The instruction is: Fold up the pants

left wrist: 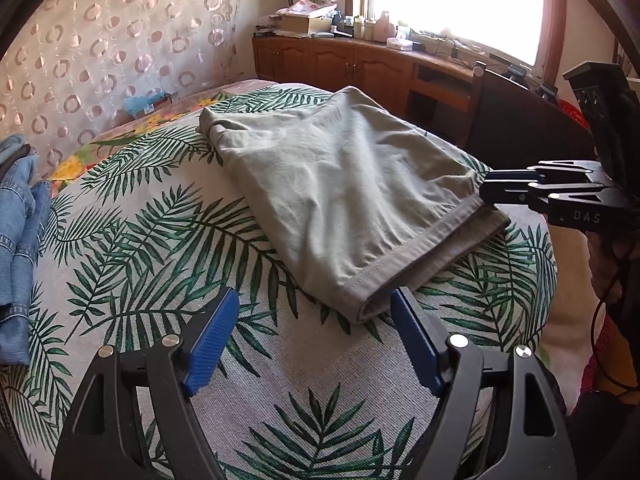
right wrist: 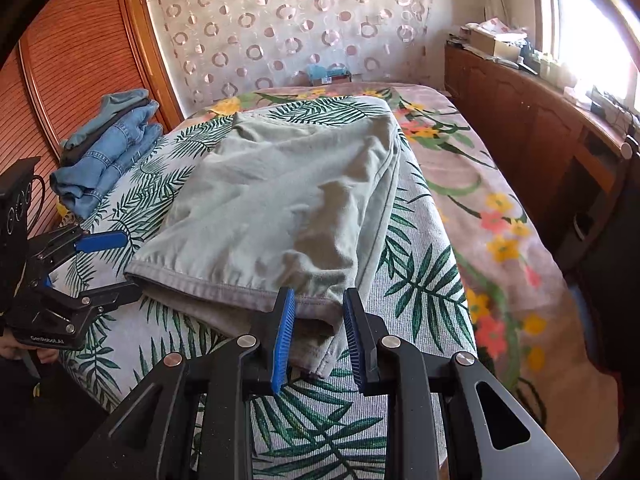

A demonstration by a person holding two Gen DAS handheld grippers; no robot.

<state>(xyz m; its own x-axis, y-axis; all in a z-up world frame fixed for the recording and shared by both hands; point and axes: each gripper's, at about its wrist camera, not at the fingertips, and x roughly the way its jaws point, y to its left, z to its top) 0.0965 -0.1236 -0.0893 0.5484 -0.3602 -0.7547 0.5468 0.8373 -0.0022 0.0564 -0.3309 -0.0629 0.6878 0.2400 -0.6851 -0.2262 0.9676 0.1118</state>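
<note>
Grey-green pants [left wrist: 340, 184] [right wrist: 280, 200] lie folded flat on a palm-leaf cloth [left wrist: 160, 240] [right wrist: 420, 280] spread over a bed. The hem end faces me. My left gripper [left wrist: 316, 300] [right wrist: 128, 264] is open wide at the hem's left corner, its right pad beside the fabric edge. My right gripper [right wrist: 318, 300] [left wrist: 486, 186] stands narrowly open at the hem's right corner. That corner lies flat between its blue pads, with no visible pinch.
Folded blue jeans [left wrist: 20, 220] [right wrist: 104, 152] are stacked at the cloth's left. A floral bedspread [right wrist: 500, 220] shows to the right. A wooden cabinet [left wrist: 340, 64] [right wrist: 520, 120] with clutter runs under the window, and a slatted wardrobe [right wrist: 80, 60] stands left.
</note>
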